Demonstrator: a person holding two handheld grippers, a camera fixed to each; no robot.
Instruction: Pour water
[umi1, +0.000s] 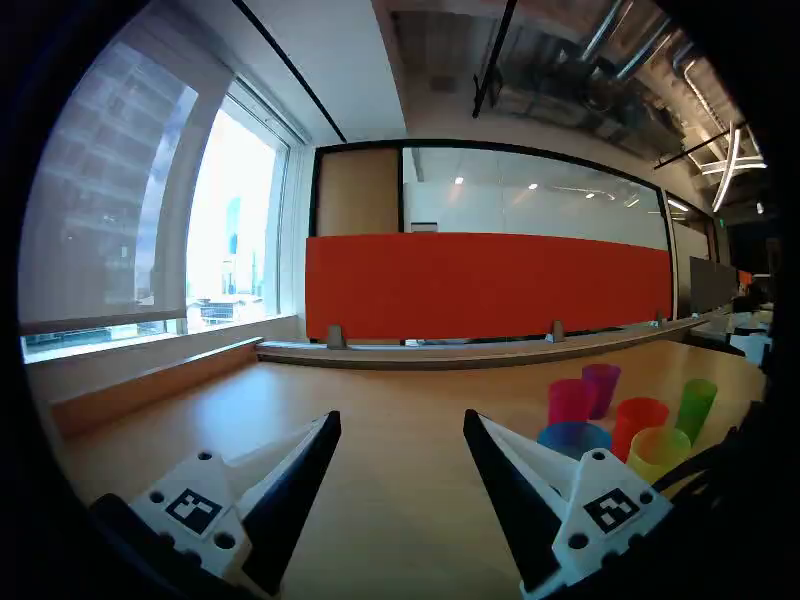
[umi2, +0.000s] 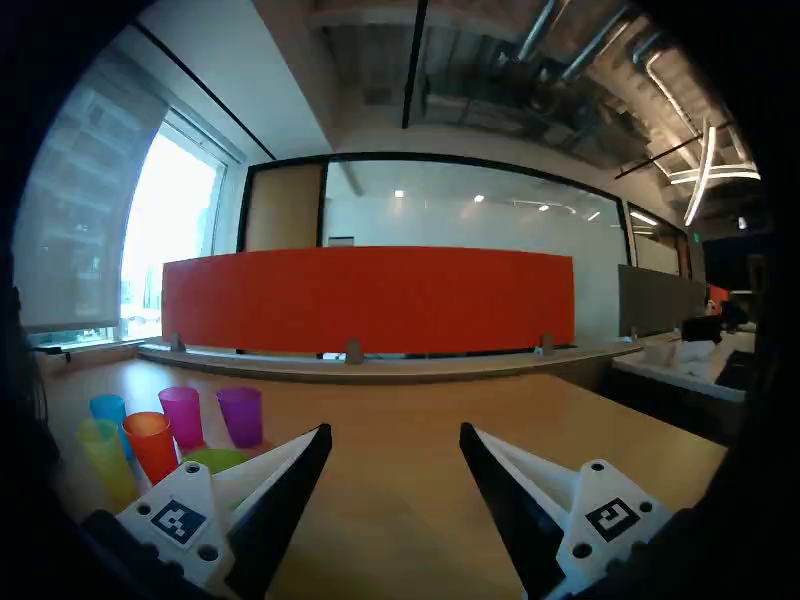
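Several coloured plastic cups stand in a cluster on the wooden table (umi1: 400, 390). In the left gripper view they sit at the right: a pink cup (umi1: 570, 400), a purple cup (umi1: 602, 385), an orange cup (umi1: 640, 418), a green cup (umi1: 695, 405), a blue cup (umi1: 573, 438) and a yellow cup (umi1: 658, 450). My left gripper (umi1: 401, 418) is open and holds nothing. In the right gripper view the same cluster lies at the left, with the purple cup (umi2: 241, 415), pink cup (umi2: 182, 415) and orange cup (umi2: 152, 442) upright. My right gripper (umi2: 394, 430) is open over bare table (umi2: 420, 420).
A red divider panel (umi1: 480, 285) runs along the table's far edge (umi2: 380, 365). A large window (umi1: 230, 250) and a low ledge border the left side. More desks (umi2: 690, 365) stand off to the right.
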